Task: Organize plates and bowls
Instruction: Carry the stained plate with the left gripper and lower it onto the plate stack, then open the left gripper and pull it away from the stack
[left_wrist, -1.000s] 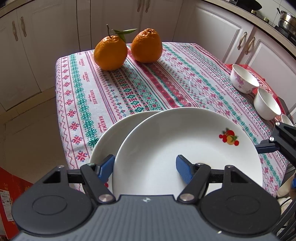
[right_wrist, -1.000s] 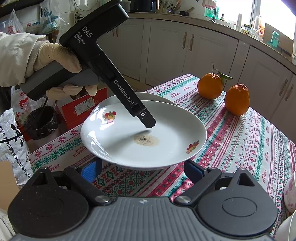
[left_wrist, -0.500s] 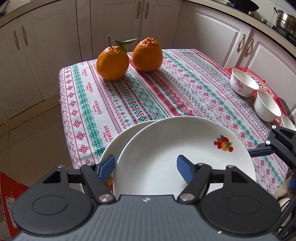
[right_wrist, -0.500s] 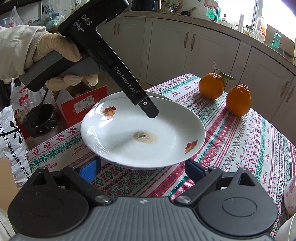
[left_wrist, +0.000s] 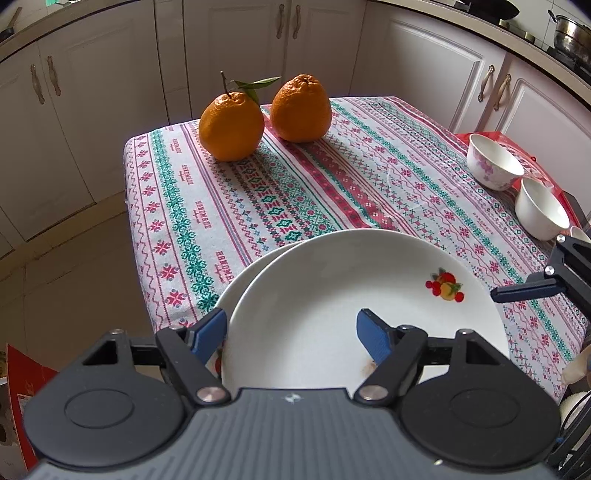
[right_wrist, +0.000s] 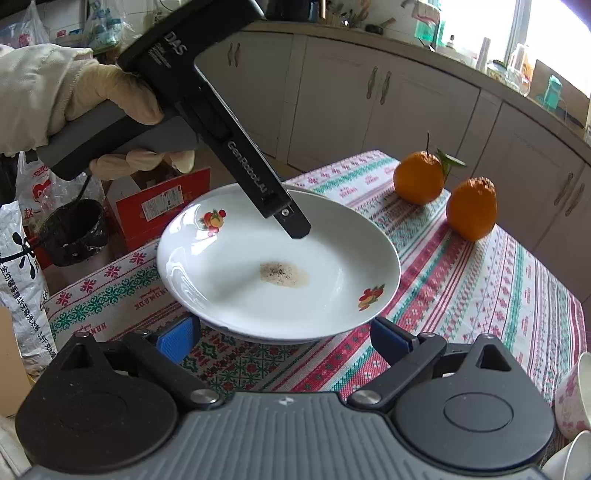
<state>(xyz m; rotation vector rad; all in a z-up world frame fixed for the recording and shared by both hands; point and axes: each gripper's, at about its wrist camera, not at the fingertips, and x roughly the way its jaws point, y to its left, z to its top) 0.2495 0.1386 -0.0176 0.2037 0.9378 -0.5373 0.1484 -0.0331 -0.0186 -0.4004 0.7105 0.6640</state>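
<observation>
Your left gripper (left_wrist: 291, 334) sits closest in its own camera view, its blue-padded fingers (left_wrist: 373, 338) spread wide apart. One pad is outside the near rim of the top white ceramic plate with fruit decals (left_wrist: 354, 306), and the other is over the plate's inside. Whether either pad touches the plate cannot be told.

That top plate rests on a second white plate (left_wrist: 236, 291), whose rim peeks out at about 9 o'clock. In the right wrist view a small brownish speckled smear (right_wrist: 282, 275) marks the centre of the top plate. Both plates sit at the near corner of the tabletop covered by a red, green and white patterned cloth (left_wrist: 332, 177).

Your right gripper (right_wrist: 282, 339) is also spread open and holds nothing. Its blue pads are just short of the plate's rim, on the opposite side from your left one. In that view your gloved left hand (right_wrist: 74, 107) grips the black handle at about 10 o'clock.

Farther out, at about 2 o'clock in the left wrist view, a white bowl with pink flowers (left_wrist: 493, 160) and a plain white bowl (left_wrist: 541, 208) stand close together near the tabletop's right edge.

At the far end, around 12 o'clock, two oranges stand just beside each other: a stemmed orange with a green leaf (left_wrist: 231, 123) and a bumpy orange without a leaf (left_wrist: 300, 109). Beyond them stand cream kitchen cabinets (left_wrist: 92, 92).
</observation>
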